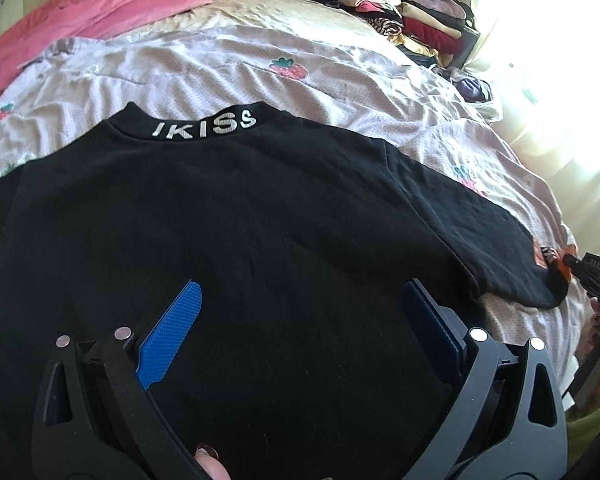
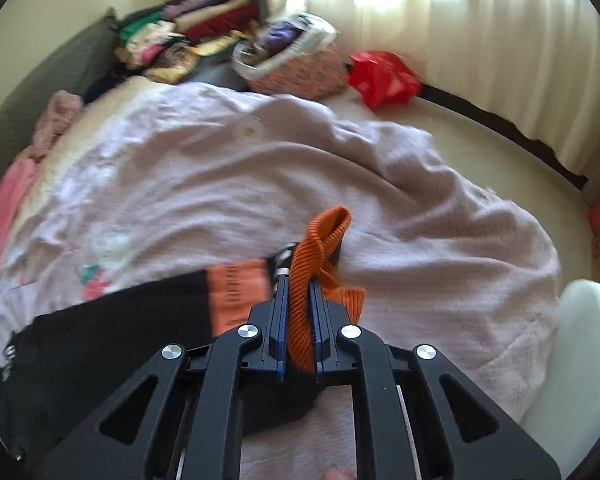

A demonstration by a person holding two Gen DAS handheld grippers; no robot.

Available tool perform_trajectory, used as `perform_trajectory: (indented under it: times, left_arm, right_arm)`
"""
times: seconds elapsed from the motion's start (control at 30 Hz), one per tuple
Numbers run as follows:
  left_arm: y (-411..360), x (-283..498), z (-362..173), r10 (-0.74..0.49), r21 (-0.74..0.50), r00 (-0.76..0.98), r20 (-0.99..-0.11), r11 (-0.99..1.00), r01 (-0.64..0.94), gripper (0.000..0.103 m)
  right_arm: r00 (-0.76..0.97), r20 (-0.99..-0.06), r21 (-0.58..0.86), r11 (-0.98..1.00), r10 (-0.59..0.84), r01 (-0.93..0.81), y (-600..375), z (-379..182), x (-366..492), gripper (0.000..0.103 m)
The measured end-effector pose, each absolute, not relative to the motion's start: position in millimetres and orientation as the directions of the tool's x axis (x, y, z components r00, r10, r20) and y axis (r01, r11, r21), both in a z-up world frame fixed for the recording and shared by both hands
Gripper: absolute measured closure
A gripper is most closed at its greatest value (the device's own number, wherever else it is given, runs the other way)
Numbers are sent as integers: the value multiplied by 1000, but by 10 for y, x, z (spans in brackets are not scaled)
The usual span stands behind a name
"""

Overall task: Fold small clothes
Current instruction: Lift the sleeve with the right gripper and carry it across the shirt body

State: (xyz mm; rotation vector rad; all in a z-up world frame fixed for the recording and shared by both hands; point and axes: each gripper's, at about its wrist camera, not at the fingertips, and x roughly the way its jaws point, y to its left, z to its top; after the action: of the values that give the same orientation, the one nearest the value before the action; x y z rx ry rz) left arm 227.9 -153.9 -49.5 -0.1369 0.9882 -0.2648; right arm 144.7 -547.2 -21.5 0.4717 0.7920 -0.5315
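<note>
A small black sweater [image 1: 240,216] with white "IKISS" lettering on its collar [image 1: 204,124] lies flat on the bed, back up. Its right sleeve [image 1: 480,232] stretches out to the right and ends in an orange ribbed cuff [image 2: 312,280]. My left gripper [image 1: 300,300] is open and hovers over the sweater's lower body, holding nothing. My right gripper [image 2: 298,280] is shut on the orange cuff at the sleeve's end and also shows at the right edge of the left wrist view [image 1: 592,276]. The sleeve [image 2: 120,320] trails left from it.
A pale pink bedspread [image 1: 300,68] with strawberry prints covers the bed. A pink garment [image 1: 100,4] lies at the far left. Stacks of folded clothes [image 1: 404,4] sit at the far right corner. A basket of clothes [image 2: 296,60] and a red bag [image 2: 380,76] stand beside the bed.
</note>
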Motion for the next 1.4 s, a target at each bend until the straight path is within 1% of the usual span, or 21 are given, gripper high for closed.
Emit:
perform_trajectory:
  times: [0.17,0.3,0.4,0.6,0.77,1.0,1.03,1.1,1.17,1.2,1.23,1.33,1.37,1.4]
  left_arm:
    - [-1446,2236,-441,-284,-248,533,-797,959,140,9]
    - [-1321,2229,-397,-288,-270,540,-791,956,115,9]
    - [-1193,2220,-366,-308,-308,538,-785,947,93,9]
    - [-890,2214,-330,-303,-343,553,-776,939,33,9]
    - [-681,2200,-337,-337,-398,546,-767,917,6,9]
    - [-591,2153,-259,-409,-484,549,-729,875,10,9]
    - [-586,2154,-256,-412,-488,548,-728,873,8,9]
    - [-596,2160,-266,-435,-510,538,-722,860,11,9]
    - [-624,2170,-292,-455,-531,526,-719,848,8,9]
    - [-642,2173,-296,-464,-537,521,-717,843,11,9]
    - [-669,2179,-308,-477,-547,514,-713,837,17,9]
    - [-808,2213,-376,-496,-556,481,-723,831,22,11]
    - [-883,2227,-403,-505,-556,466,-727,831,34,14]
    - [-956,2234,-426,-511,-555,454,-730,831,43,19]
  right_arm:
    - [681,-717,272,839,-149,471,-5208,-68,1509,97]
    - [768,-639,341,885,-30,318,-4890,174,1554,97]
    - [786,-616,354,908,46,224,-4608,279,1604,97]
    - [800,-567,343,939,198,11,-3871,455,1647,97]
    - [769,-557,326,934,315,-146,-3295,486,1650,97]
    - [699,-591,306,914,402,-267,-2782,346,1705,96]
    - [693,-594,302,911,409,-280,-2728,326,1708,93]
    - [667,-605,307,900,435,-309,-2639,282,1722,93]
    - [662,-599,319,893,450,-318,-2635,285,1720,81]
    - [664,-593,329,890,456,-317,-2669,299,1723,73]
    - [668,-584,342,886,460,-311,-2715,316,1723,69]
    - [693,-582,356,899,426,-254,-2899,341,1734,69]
    - [703,-588,349,910,399,-224,-2964,335,1744,69]
    - [708,-595,346,916,380,-201,-3016,322,1754,68]
